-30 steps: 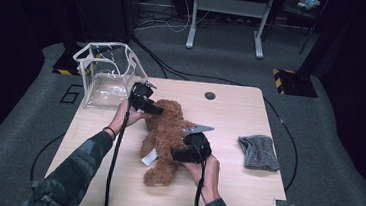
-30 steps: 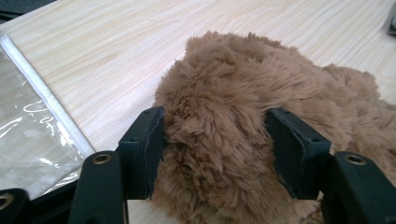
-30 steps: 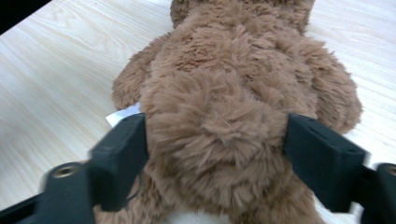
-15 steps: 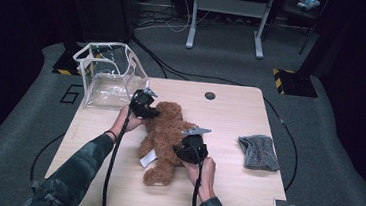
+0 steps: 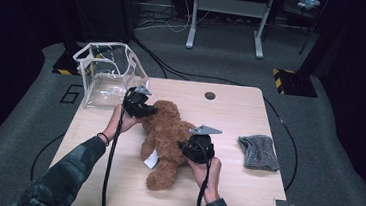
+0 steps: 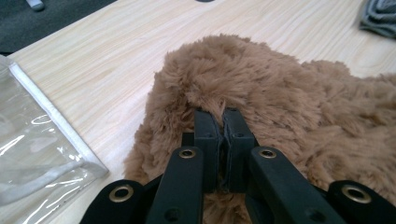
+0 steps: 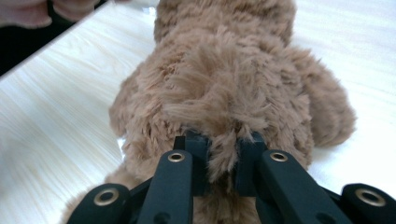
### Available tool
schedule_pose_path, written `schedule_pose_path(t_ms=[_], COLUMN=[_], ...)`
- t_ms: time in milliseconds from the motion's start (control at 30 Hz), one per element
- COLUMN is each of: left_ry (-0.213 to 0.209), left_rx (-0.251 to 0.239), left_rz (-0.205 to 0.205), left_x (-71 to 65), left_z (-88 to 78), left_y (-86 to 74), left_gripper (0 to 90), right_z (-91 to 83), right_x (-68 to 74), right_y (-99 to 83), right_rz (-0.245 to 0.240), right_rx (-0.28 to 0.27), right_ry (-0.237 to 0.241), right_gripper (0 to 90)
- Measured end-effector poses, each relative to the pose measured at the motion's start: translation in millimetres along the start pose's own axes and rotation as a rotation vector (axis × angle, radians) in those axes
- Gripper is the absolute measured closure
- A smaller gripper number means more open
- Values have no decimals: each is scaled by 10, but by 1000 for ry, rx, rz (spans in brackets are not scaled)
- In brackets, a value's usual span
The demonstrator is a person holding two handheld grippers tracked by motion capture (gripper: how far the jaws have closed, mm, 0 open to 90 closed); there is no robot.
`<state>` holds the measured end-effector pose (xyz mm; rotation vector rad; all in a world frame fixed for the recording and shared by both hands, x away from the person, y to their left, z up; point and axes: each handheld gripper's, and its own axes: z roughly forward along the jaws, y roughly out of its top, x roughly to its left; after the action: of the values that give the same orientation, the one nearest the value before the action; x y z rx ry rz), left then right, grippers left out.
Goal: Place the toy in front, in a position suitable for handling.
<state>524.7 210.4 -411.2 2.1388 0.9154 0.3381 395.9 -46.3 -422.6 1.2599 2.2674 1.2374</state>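
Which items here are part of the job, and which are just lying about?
In use:
teddy bear
left tongs, pinching its fur
right tongs, pinching its fur

Lying about:
clear box
grey cloth

Clear plastic cube-shaped box with white edging [image 5: 107,71] at far left corner of light wooden bench [image 5: 243,188], partly overhanging edge; its clear wall and white rim show at left of left gripper view [image 6: 42,154]. Grey folded knit cloth [image 5: 259,151] near right edge of bench, lying flat; corner of it at top right of left gripper view [image 6: 380,16]. Small dark round grommet [image 5: 210,95] near far edge of bench. Small metal tag [image 5: 284,204] at near right corner. Grey carpet floor [image 5: 333,146] around bench. Metal frame legs [image 5: 226,16] beyond. Yellow-black striped block [image 5: 293,81] on floor at far right.
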Motion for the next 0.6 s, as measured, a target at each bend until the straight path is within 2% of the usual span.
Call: schedule_pose_path(t_ms=[100, 300, 400, 433, 600], left_ry=[-7, -10, -13, -16, -33], left_rx=[-39, -71, -76, -84, -90], left_rz=[-28, -53, -49, -60, -54], left_x=[-6, -80, -118, -138, -187], left_z=[-153, -353, -392, -400, -442], left_y=[74, 222, 265, 280, 328], left_gripper=[870, 871, 872, 872, 874], right_z=[-99, -312, -406, -425, -529], right_x=[3, -76, -138, -148, -242], right_y=[103, 377, 501, 525, 657], right_rz=[-18, -59, -86, -80, -104], right_rx=[-9, -1, 2, -1, 19], right_ry=[-12, -47, -68, -72, -104], right_gripper=[806, 808, 809, 809, 809])
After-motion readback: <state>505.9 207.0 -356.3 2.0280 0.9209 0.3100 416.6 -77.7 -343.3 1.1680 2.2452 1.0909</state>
